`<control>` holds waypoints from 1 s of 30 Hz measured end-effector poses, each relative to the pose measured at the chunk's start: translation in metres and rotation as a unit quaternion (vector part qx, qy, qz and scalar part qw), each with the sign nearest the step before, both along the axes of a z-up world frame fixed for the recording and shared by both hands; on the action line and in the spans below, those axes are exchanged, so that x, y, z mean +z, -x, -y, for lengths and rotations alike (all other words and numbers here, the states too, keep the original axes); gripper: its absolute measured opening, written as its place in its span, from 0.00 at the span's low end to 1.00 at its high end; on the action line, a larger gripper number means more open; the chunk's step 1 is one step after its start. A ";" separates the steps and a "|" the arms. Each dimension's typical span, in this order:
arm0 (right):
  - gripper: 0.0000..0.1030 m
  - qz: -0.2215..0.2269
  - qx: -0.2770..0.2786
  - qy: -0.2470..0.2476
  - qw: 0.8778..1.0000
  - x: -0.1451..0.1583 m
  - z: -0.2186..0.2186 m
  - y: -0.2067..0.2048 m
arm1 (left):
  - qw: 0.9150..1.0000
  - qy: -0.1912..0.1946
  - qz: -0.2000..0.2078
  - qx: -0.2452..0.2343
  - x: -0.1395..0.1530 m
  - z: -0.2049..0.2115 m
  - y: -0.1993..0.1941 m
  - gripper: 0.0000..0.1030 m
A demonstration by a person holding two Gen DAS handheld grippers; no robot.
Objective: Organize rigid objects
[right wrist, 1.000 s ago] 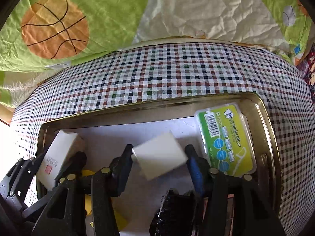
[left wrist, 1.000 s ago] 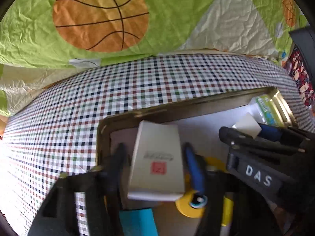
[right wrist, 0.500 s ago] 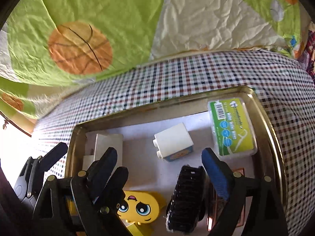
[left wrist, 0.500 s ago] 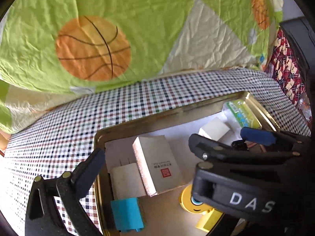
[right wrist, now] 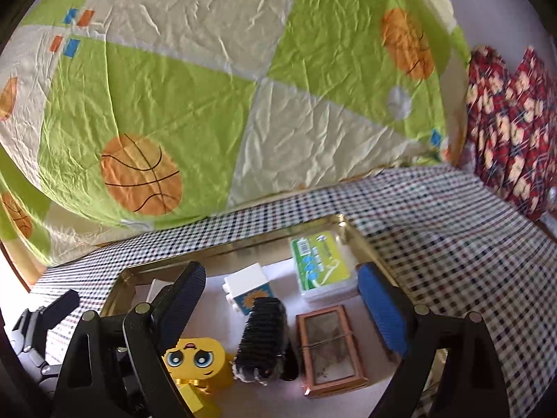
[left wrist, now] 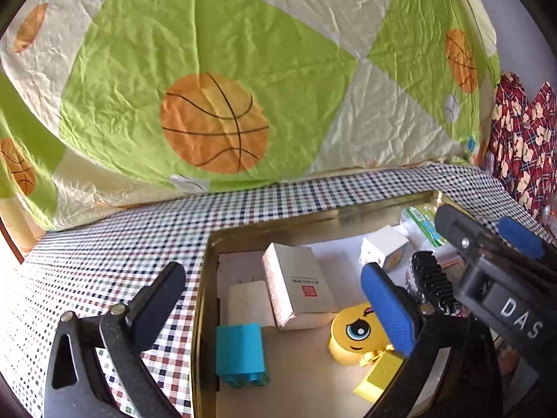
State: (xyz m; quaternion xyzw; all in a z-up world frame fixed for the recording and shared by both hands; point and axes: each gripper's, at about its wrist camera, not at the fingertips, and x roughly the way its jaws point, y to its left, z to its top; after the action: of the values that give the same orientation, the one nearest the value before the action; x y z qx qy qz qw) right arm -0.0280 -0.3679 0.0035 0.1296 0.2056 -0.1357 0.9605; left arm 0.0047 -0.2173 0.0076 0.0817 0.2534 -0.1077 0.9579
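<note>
A gold tray (left wrist: 205, 278) (right wrist: 362, 240) on the checked cloth holds several things. In the left wrist view I see a white box with a red stamp (left wrist: 299, 285), a white plug (left wrist: 247, 299), a blue block (left wrist: 240, 355), a yellow face toy (left wrist: 358, 334) and a white block (left wrist: 383, 247). The right wrist view shows the white block (right wrist: 249, 287), a green floss box (right wrist: 320, 261), a black brush (right wrist: 263, 338), a small framed box (right wrist: 330, 348) and the yellow toy (right wrist: 195, 358). My left gripper (left wrist: 275, 303) is open and empty above the tray. My right gripper (right wrist: 282, 306) is open and empty.
A green and cream basketball-print sheet (left wrist: 216, 122) (right wrist: 142, 174) hangs behind the table. Red patterned fabric (right wrist: 508, 125) is at the right. The checked cloth (left wrist: 104, 244) runs left of the tray and also to its right in the right wrist view (right wrist: 452, 230).
Both grippers opened and pulled back and up. The left let go of the white box, the right let go of the white block; both now lie in the tray.
</note>
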 end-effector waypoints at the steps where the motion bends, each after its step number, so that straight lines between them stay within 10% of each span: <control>1: 0.89 0.010 -0.009 0.008 1.000 -0.002 -0.002 0.004 | 1.000 0.002 0.012 0.005 0.000 -0.001 0.002 0.99; 30: 0.93 0.126 -0.019 0.122 0.984 0.019 -0.056 0.082 | 0.994 0.063 0.085 0.024 0.006 -0.046 0.049 0.99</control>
State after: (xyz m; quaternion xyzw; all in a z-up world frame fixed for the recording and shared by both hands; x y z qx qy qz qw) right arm -0.1104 -0.3116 0.0222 0.0319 0.0619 -0.1608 0.9845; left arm -0.0447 -0.1715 0.0134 0.0241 0.1661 -0.0936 0.9814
